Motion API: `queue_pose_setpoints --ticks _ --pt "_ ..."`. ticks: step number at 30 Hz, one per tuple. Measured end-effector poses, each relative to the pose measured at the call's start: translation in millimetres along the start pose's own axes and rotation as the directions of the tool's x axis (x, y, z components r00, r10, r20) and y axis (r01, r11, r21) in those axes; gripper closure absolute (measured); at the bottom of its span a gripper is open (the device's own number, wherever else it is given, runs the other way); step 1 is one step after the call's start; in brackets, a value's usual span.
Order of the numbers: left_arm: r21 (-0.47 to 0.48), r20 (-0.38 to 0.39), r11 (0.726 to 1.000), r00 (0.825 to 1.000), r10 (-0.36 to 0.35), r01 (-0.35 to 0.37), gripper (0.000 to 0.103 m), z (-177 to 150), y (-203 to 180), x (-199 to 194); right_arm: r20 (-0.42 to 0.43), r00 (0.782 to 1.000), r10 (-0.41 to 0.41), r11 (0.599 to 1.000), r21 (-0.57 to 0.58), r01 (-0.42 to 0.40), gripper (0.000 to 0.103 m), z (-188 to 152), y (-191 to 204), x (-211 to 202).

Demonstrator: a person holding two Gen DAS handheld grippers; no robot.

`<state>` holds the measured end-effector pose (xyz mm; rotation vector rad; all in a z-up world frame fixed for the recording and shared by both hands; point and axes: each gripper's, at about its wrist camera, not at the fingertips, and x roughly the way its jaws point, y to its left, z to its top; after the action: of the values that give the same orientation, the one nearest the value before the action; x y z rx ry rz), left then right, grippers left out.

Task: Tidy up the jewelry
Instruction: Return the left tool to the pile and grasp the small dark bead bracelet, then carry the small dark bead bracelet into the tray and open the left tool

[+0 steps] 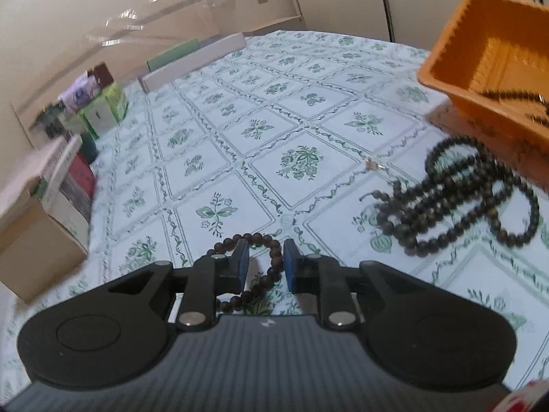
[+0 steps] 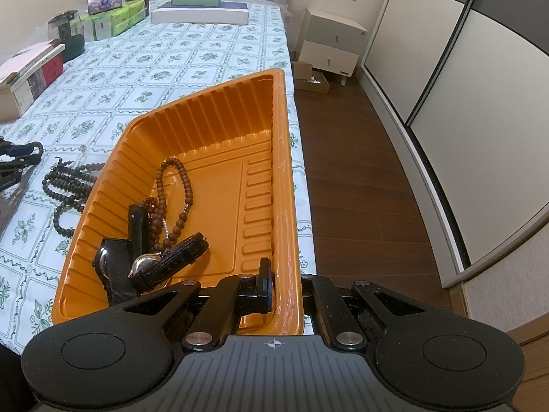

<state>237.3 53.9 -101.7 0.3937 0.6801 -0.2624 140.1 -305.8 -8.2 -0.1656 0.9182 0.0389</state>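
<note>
A small brown bead bracelet [image 1: 255, 238] lies on the flowered tablecloth between the blue pads of my left gripper [image 1: 266, 261]; the jaws stand slightly apart and do not press on it. To its right lie a long dark bead necklace [image 1: 456, 199] and a tiny pale charm [image 1: 372, 164]. My right gripper [image 2: 286, 288] is shut on the right rim of the orange tray [image 2: 206, 96], one finger inside, one outside. Two black-strapped watches [image 2: 144, 267] and brown prayer beads [image 2: 171, 192] rest in the tray. The dark necklace [image 2: 65, 185] sits just left of it.
Books [image 2: 31, 72], tissue packs [image 2: 113, 17], a dark jar [image 2: 68, 34] and flat boxes [image 2: 199, 13] line the table's left and far sides. The table's right edge drops to a wooden floor [image 2: 360, 178], with a white bedside cabinet [image 2: 331, 48] and wardrobe doors beyond.
</note>
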Motion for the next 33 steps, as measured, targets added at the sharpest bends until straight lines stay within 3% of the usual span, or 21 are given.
queue_pose_setpoints --ticks 2,3,4,16,33 --pt "-0.048 -0.015 0.999 1.0 -0.021 0.021 0.087 1.3 5.7 1.1 0.0 1.0 -0.001 1.0 0.0 0.001 0.099 0.1 -0.2 0.2" --pt "-0.07 -0.019 0.997 0.999 -0.041 0.039 0.096 1.3 7.5 1.0 0.0 1.0 0.0 1.0 0.001 0.0 0.099 0.2 -0.3 0.1" --pt "-0.084 -0.022 0.995 0.998 -0.054 0.052 0.097 1.0 7.4 0.3 0.0 1.0 0.0 1.0 0.001 0.0 0.099 0.0 0.1 0.2" --pt "-0.14 0.084 0.99 0.996 -0.017 0.029 0.097 -9.4 -2.1 -61.8 0.001 1.0 0.001 1.0 0.002 -0.001 0.099 -0.6 -0.3 0.1" --pt "-0.12 0.25 0.991 0.968 -0.027 0.059 0.097 31.5 -15.1 -139.0 0.004 1.0 0.003 1.0 0.006 -0.003 0.099 -2.8 -2.5 -1.0"
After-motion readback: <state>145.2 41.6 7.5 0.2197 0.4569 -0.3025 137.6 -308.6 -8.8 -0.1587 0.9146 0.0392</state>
